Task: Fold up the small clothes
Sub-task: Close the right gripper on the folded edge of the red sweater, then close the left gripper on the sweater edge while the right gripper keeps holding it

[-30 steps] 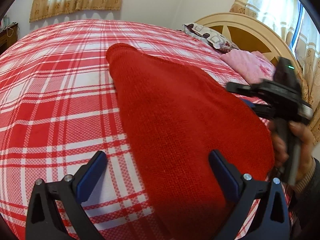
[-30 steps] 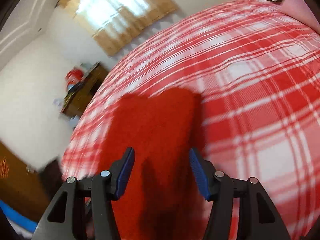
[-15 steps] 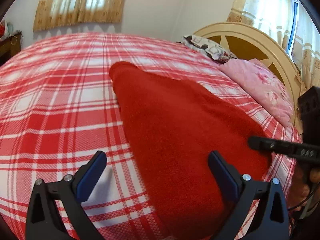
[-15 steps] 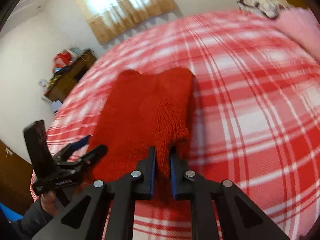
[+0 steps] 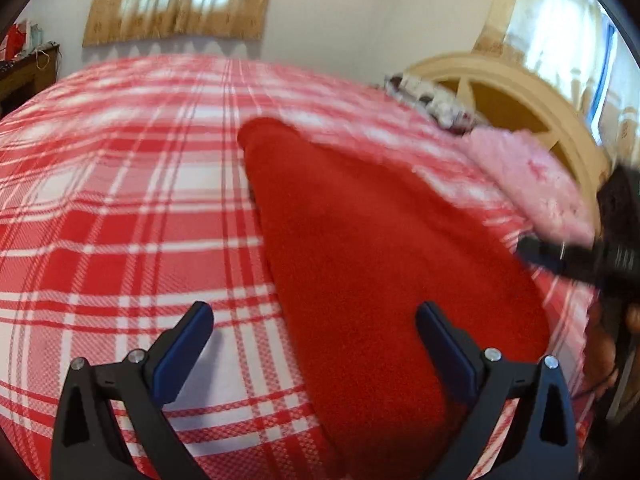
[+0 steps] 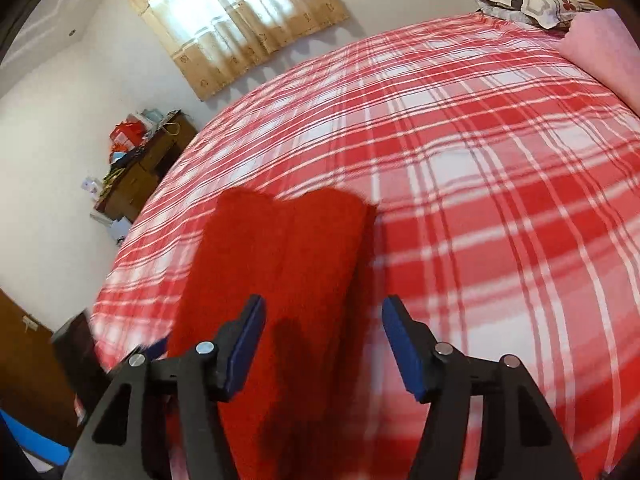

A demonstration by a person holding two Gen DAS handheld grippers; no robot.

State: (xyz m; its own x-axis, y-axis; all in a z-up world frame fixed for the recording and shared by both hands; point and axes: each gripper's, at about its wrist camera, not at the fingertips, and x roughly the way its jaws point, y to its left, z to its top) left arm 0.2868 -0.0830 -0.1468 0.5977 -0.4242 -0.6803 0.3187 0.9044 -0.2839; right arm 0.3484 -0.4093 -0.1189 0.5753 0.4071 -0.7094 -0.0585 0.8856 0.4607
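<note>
Bed (image 6: pixel 500 168) first, one of it, filling both views under a red-and-white plaid cover. One red knit garment (image 5: pixel 360 248) is lying folded lengthwise on it, a long strip. Two pillows are sitting up by the headboard: one pink (image 5: pixel 532 184), one patterned (image 6: pixel 528 0). Left tool (image 5: pixel 314 344) is hovering with its jaws spread wide, nothing pinched, straddling the garment's near edge. Right tool (image 6: pixel 322 344) is opening up over the garment's end; half a second ago it was pinching a fold there, and now nothing is gripped.
</note>
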